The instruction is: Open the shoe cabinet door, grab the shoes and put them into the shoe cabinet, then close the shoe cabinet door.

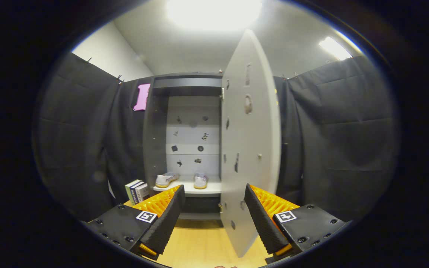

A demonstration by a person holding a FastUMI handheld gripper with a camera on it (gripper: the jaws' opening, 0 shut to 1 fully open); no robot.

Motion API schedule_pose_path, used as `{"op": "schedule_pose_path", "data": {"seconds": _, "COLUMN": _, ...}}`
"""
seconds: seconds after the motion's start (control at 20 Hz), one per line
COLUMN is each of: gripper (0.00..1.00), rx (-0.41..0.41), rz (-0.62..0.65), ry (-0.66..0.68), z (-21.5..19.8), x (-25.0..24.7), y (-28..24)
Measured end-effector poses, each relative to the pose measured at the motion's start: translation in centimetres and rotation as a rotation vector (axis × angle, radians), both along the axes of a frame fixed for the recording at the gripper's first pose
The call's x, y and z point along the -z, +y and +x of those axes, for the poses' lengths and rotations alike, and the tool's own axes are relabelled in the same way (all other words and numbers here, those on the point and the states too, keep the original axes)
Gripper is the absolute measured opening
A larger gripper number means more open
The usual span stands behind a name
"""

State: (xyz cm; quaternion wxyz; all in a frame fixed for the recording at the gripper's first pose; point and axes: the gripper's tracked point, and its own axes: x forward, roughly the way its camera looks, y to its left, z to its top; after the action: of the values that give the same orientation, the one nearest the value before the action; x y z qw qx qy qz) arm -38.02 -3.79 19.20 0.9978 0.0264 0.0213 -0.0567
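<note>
1. Two shoes (166,179) (200,180) sit on the cabinet (155,130) shelf, beyond the fingers.
2. The left shoe lies slantwise; the right one runs front to back.
3. One door (250,149) stands open.
4. Gripper (212,219) jaws spread, empty.
5. Books (136,190) stand left of the cabinet.

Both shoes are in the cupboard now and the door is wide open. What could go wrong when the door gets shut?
1. The door stands edge-on between the open gripper fingers, so a push might slide off its thin edge.
2. The right shoe sits near the front lip of the shelf; the closing door might clip it.
3. The books stand on the floor close beside the cabinet, and a wide swing could knock them over.
</note>
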Motion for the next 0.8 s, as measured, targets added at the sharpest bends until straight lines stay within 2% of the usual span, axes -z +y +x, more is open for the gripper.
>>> {"op": "schedule_pose_path", "data": {"seconds": 0.25, "gripper": 0.98, "rx": 0.133, "rz": 0.064, "ry": 0.023, "z": -2.2, "x": 0.7, "y": -7.5}}
{"op": "schedule_pose_path", "data": {"seconds": 0.45, "gripper": 0.98, "rx": 0.176, "rz": 0.051, "ry": 0.034, "z": -0.2, "x": 1.4, "y": -13.2}}
{"op": "schedule_pose_path", "data": {"seconds": 0.65, "gripper": 0.99, "rx": 0.129, "rz": 0.007, "ry": 0.056, "z": 3.5, "x": 2.1, "y": -17.0}}
{"op": "schedule_pose_path", "data": {"seconds": 0.8, "gripper": 0.99, "rx": 0.061, "rz": -0.018, "ry": 0.059, "z": 6.4, "x": 2.1, "y": -17.6}}
